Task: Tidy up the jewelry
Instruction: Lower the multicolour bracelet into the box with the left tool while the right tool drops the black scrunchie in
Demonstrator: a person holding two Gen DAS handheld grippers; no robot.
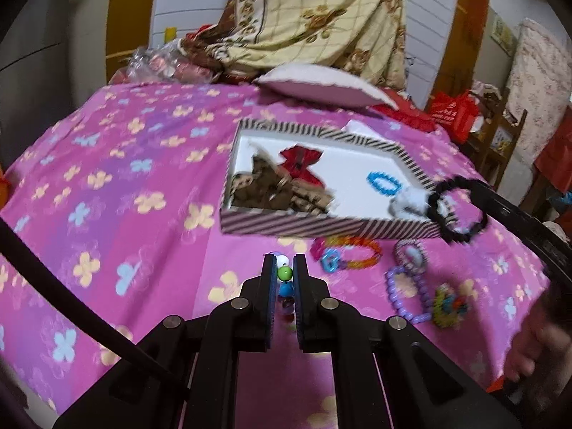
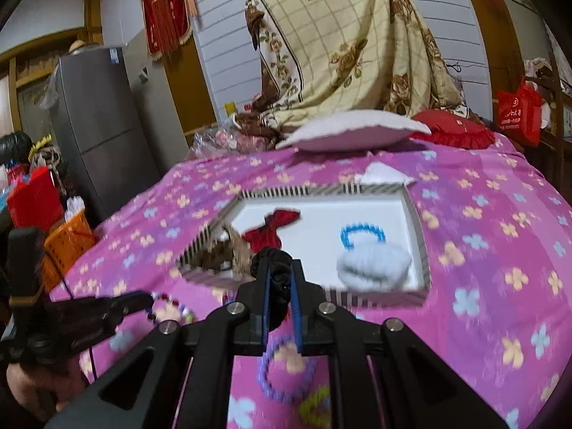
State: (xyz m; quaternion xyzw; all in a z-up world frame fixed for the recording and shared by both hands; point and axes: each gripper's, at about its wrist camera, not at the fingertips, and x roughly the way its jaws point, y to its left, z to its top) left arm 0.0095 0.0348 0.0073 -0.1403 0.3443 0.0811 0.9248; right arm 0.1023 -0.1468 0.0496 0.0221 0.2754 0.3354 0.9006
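Striped box (image 1: 321, 223) ahead: blue bracelet (image 1: 383, 183), red bow (image 1: 299, 164). Left gripper (image 1: 285, 264) pinches bead bracelet (image 1: 284, 273) — right gripper (image 2: 280, 268) clamps black scrunchie (image 2: 271, 259) (fridge (image 2: 103, 143) right view only).

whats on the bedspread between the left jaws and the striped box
Nothing: in the left wrist view only bare pink flowered bedspread lies between the left gripper, shut on a beaded bracelet, and the striped box. The rainbow bracelet lies off right.
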